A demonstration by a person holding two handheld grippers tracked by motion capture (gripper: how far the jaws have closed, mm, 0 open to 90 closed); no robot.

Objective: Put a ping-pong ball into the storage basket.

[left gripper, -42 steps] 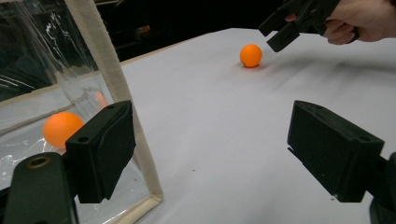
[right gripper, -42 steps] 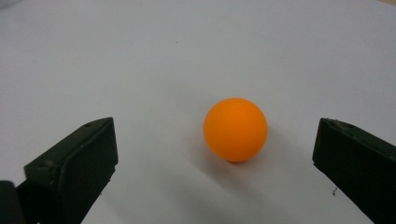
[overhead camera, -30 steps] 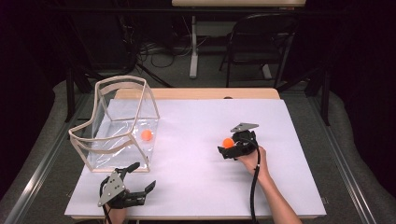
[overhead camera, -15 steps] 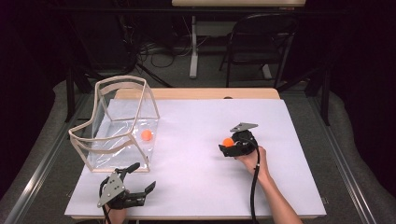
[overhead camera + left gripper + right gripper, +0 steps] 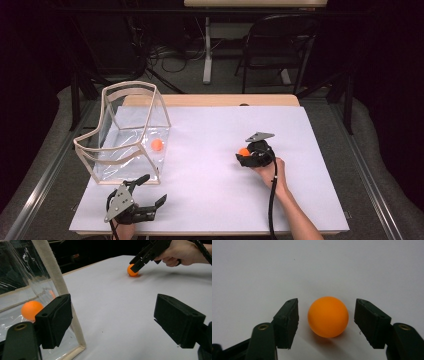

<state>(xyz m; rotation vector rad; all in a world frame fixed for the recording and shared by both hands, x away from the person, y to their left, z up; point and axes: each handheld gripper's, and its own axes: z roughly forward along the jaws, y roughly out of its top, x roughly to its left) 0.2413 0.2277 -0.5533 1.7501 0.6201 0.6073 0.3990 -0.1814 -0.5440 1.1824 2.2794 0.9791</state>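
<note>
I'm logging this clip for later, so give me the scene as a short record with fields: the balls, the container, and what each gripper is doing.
surface: white table top
ball in play: small orange ball on the table, right of centre
right gripper: jaws have just been closing around that ball, a thin gap on each side, pads not yet touching
second ball: orange ball inside the container
container: clear plastic bin with tan rim, far left of the table
left gripper: open, empty, near the bin's front corner
</note>
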